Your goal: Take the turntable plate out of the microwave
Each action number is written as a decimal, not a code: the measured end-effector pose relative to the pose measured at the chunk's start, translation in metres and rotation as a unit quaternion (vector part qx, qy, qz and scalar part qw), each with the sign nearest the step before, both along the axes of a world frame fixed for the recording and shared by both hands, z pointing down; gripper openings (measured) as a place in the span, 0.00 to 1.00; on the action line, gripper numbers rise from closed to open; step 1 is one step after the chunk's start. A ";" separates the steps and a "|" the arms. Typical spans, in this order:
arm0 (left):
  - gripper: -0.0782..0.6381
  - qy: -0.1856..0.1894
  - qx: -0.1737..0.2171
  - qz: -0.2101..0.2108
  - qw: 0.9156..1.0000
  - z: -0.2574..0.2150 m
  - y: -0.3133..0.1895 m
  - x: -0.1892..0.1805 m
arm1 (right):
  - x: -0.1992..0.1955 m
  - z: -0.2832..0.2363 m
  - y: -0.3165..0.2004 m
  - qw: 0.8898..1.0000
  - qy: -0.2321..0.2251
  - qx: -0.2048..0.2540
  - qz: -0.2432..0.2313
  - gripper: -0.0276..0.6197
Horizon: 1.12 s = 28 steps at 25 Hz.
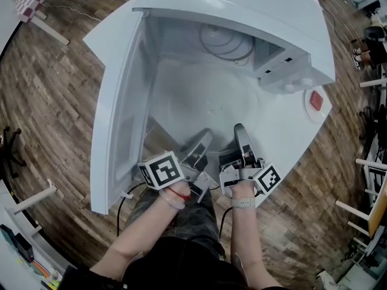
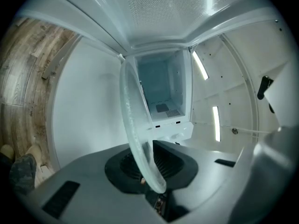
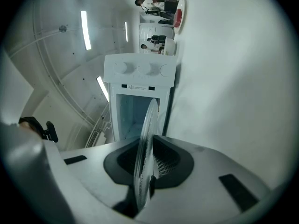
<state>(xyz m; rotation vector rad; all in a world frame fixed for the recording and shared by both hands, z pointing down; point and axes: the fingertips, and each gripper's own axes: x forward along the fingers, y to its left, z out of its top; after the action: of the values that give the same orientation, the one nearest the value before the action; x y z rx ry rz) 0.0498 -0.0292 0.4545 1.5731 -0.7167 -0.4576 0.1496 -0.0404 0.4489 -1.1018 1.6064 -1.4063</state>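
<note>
While the left gripper (image 1: pixel 202 140) and right gripper (image 1: pixel 240 133) each keep their jaws pinched on the near rim of the clear, round glass turntable plate (image 1: pixel 208 104), it hangs level at the mouth of the smooth white microwave (image 1: pixel 242 5), whose door (image 1: pixel 118 113) stands wide and whose roller ring (image 1: pixel 228 41) lies inside.

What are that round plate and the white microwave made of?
The turntable plate looks like clear glass, smooth and glossy: the microwave shows through it and its rim glints. The microwave's shell seems to be painted metal or plastic, white with a soft sheen; the look alone can't settle which.
</note>
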 end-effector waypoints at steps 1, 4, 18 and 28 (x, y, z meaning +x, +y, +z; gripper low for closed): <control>0.18 0.000 -0.002 0.002 1.000 0.001 0.001 0.002 | 0.002 0.001 0.002 1.000 0.002 -0.002 0.002 0.12; 0.18 0.001 -0.008 0.009 1.000 0.004 0.005 0.006 | 0.007 0.004 0.007 1.000 0.001 -0.009 0.010 0.12; 0.18 -0.012 -0.045 0.033 0.998 0.019 0.017 0.020 | 0.021 0.023 0.023 0.998 -0.013 -0.047 0.035 0.12; 0.18 -0.019 -0.055 0.032 0.998 0.025 0.019 0.020 | 0.022 0.032 0.025 0.996 -0.036 -0.069 0.042 0.12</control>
<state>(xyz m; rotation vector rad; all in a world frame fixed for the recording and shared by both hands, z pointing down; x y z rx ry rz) 0.0701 -0.0101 0.4791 1.5004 -0.7062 -0.3366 0.1713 -0.0151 0.4807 -1.1702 1.4134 -1.5015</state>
